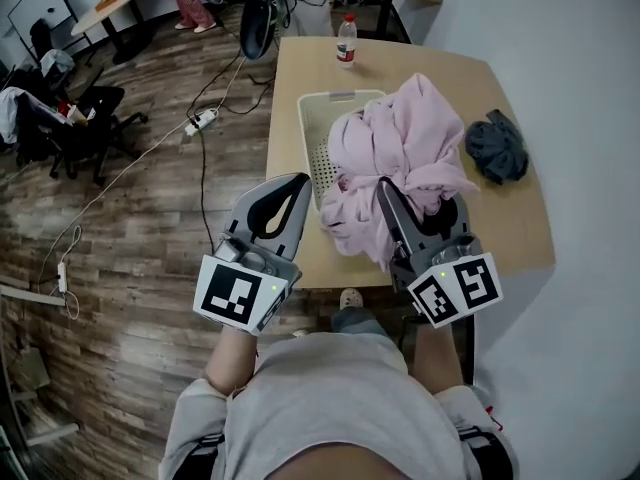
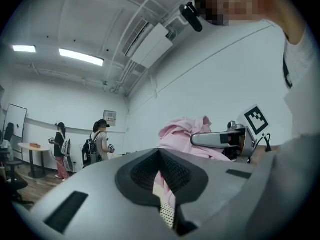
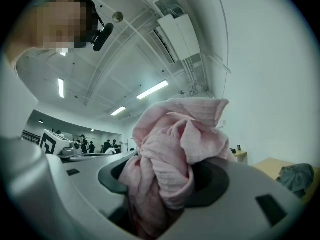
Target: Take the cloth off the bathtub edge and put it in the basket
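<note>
A big bunched pink cloth (image 1: 405, 153) rises over the right side of a white perforated basket (image 1: 322, 128) on a wooden table (image 1: 510, 218); its lower folds spill past the basket's near end. My right gripper (image 1: 420, 206) is shut on a thick wad of this cloth (image 3: 167, 159), which fills the space between the jaws and stands up above them. My left gripper (image 1: 292, 190) hovers at the table's near left edge beside the basket, shut with nothing in it. In the left gripper view (image 2: 160, 156) the pink cloth (image 2: 182, 129) shows beyond it. No bathtub is in view.
A dark grey cloth (image 1: 496, 148) lies on the table's right side. A water bottle (image 1: 346, 40) stands at the far edge. On the wood floor to the left are a power strip (image 1: 200, 121) with cables and office chairs (image 1: 85, 128). People (image 2: 100, 144) stand in the background.
</note>
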Tool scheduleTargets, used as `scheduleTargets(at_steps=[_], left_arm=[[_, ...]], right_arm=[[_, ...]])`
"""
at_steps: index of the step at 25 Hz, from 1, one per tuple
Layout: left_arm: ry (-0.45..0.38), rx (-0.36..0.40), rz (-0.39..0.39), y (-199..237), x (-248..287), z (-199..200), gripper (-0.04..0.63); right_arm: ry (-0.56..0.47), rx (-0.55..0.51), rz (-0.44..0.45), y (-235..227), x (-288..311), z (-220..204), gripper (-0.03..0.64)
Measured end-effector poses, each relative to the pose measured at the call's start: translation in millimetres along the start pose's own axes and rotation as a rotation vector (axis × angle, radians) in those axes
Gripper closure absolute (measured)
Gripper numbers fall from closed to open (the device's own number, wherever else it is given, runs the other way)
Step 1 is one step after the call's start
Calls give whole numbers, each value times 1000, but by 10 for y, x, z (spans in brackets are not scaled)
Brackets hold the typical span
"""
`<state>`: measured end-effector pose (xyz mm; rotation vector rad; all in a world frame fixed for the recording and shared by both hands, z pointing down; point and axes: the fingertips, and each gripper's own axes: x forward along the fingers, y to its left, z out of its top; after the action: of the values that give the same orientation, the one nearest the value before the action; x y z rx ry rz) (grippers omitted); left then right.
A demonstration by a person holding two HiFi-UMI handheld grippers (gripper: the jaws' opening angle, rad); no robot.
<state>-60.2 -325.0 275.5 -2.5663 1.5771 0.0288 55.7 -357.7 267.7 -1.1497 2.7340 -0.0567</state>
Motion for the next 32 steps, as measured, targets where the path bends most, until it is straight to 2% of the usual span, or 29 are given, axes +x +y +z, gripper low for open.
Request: scheduleTargets(at_steps=[10,17,26,32], left_arm=[[16,-6,180,282,198,-98,598],[27,-20,286,322,234,-187,598],[53,-33,403,338,296,-292,598],[74,-39,468,375,276,-360,598]], right_arm=[[32,10,138,-303,496,-76,342],[59,35,221,-447,674,-184,342],[117,82,292,-701,915,-413,342],[193,118,311,-789,1096,-692,342]])
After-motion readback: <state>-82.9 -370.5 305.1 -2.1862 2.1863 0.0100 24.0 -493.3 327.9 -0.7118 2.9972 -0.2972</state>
